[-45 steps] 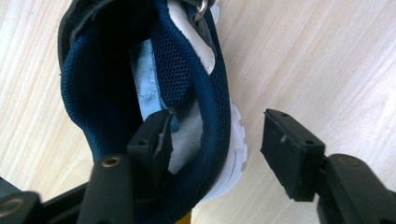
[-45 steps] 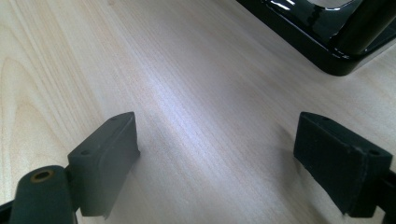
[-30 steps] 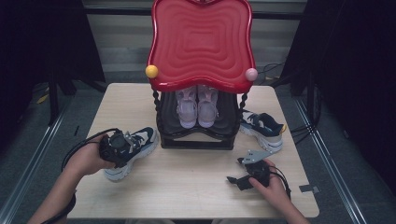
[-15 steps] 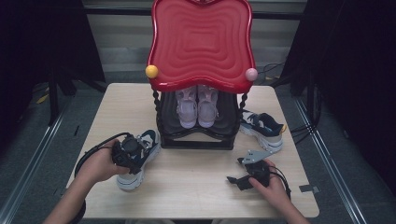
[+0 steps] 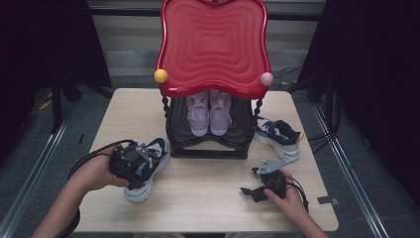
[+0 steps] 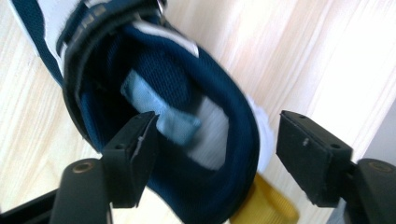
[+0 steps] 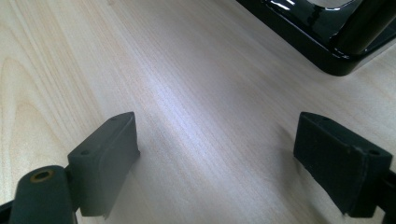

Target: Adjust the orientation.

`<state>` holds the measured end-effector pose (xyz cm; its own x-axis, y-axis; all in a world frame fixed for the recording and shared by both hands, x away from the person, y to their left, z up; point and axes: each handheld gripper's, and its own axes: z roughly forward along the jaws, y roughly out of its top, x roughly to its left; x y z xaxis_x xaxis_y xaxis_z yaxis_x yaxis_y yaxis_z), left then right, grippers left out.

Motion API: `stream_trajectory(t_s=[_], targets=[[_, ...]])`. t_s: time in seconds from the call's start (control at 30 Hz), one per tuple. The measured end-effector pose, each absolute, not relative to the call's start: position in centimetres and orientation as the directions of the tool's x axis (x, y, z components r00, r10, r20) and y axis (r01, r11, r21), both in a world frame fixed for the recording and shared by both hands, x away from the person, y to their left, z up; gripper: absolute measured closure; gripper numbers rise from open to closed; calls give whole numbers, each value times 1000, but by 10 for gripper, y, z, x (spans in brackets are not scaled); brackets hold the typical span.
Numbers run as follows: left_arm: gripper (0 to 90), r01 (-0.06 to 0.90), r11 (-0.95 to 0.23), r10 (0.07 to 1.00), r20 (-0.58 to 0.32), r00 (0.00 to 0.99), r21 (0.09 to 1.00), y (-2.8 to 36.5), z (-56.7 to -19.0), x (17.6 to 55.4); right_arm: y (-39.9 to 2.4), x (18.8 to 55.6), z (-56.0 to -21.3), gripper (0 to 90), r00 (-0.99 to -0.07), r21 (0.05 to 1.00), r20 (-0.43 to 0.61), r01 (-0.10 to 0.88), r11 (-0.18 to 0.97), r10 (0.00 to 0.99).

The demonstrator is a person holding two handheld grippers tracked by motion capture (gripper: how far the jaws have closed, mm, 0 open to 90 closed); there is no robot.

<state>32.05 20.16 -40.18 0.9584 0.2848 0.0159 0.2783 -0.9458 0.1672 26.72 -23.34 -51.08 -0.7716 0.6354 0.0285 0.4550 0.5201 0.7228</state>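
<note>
A navy and white sneaker (image 5: 157, 148) lies on the table left of the rack, toe toward it. My left gripper (image 5: 147, 162) sits over its heel, and its jaws have just been opening. In the left gripper view the sneaker's (image 6: 205, 88) padded heel collar stands between the jaws of the left gripper (image 6: 215, 154), one jaw inside the shoe opening and one outside, neither pressing. A yellow heel tab (image 6: 266, 207) shows below. My right gripper (image 5: 249, 181) rests open on the bare table (image 7: 187, 84) at the front right, the right gripper (image 7: 217, 158) holding nothing.
A black shoe rack (image 5: 208, 148) with a wavy red top (image 5: 213, 44) stands mid-table; a pair of pink and white shoes (image 5: 209, 115) sits on its shelf. A second navy sneaker (image 5: 278, 138) lies right of the rack. The rack's base (image 7: 317, 28) is ahead of my right gripper.
The left hand brought the sneaker slightly right and toward the front, turning its toe to the rack, then the jaws opened off the heel. The right hand has not moved.
</note>
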Motion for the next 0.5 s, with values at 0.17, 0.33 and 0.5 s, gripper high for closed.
stream_trajectory(t_s=[0.17, 0.33, 0.5], targets=[[449, 259, -952, 267, 25, 963, 162, 203, -404, 318, -233, 267, -511, 131, -772, 723, 28, 454, 520, 635], [592, 277, -947, 282, 6, 960, 161, 201, -401, 314, -233, 267, -511, 131, -772, 723, 28, 455, 520, 635], [690, 336, -920, 330, -65, 942, 204, 198, -398, 312, -233, 267, -511, 131, -772, 723, 28, 454, 520, 635]])
